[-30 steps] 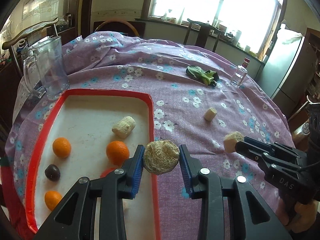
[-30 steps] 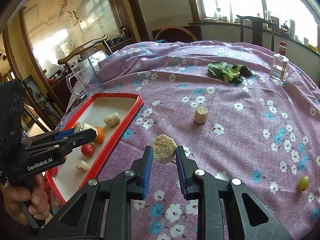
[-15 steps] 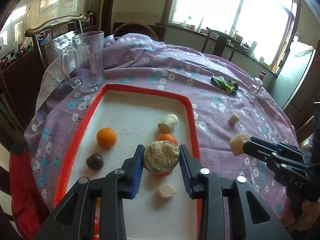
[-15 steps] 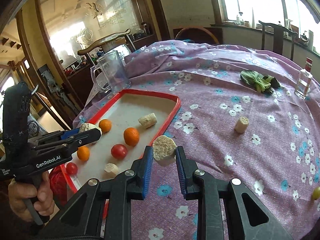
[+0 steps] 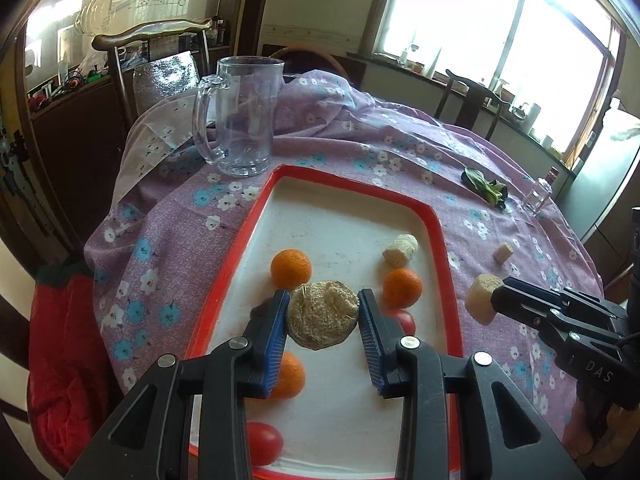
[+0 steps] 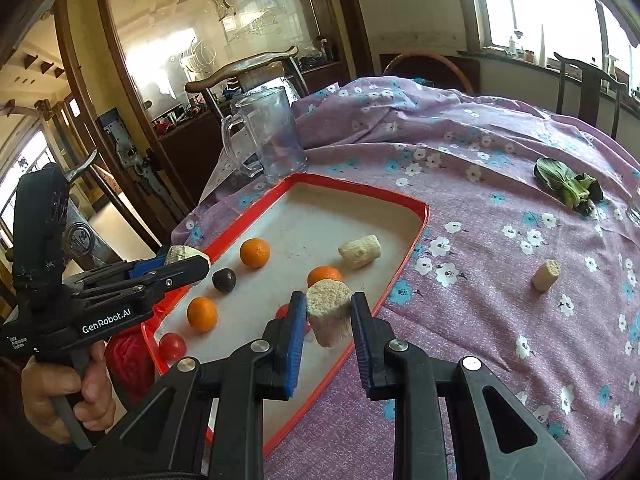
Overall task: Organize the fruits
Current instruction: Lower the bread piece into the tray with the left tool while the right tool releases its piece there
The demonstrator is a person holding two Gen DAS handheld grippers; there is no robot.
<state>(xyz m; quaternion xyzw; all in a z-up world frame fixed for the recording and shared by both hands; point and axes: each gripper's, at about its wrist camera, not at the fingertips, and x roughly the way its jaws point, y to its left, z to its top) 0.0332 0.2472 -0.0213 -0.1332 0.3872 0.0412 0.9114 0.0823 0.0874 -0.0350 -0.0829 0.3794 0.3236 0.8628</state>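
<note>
Fruit and corn pieces in the red-rimmed tray (image 5: 440, 236)

Three oranges (image 5: 291, 268), two tomatoes (image 5: 262, 442), a dark plum (image 6: 223, 279) and a corn-cob piece (image 5: 400, 250) lie on the tray's white floor. Held above it are a broad round cob chunk (image 5: 323, 315) and a pale smaller chunk (image 6: 329, 312); another piece (image 6: 545, 275) sits on the counter.

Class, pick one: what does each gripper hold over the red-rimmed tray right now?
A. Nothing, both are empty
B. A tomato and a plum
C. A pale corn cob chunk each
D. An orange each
C: the left gripper is shut on a round cob chunk, and the right gripper on a smaller cob piece, above the tray.
</note>
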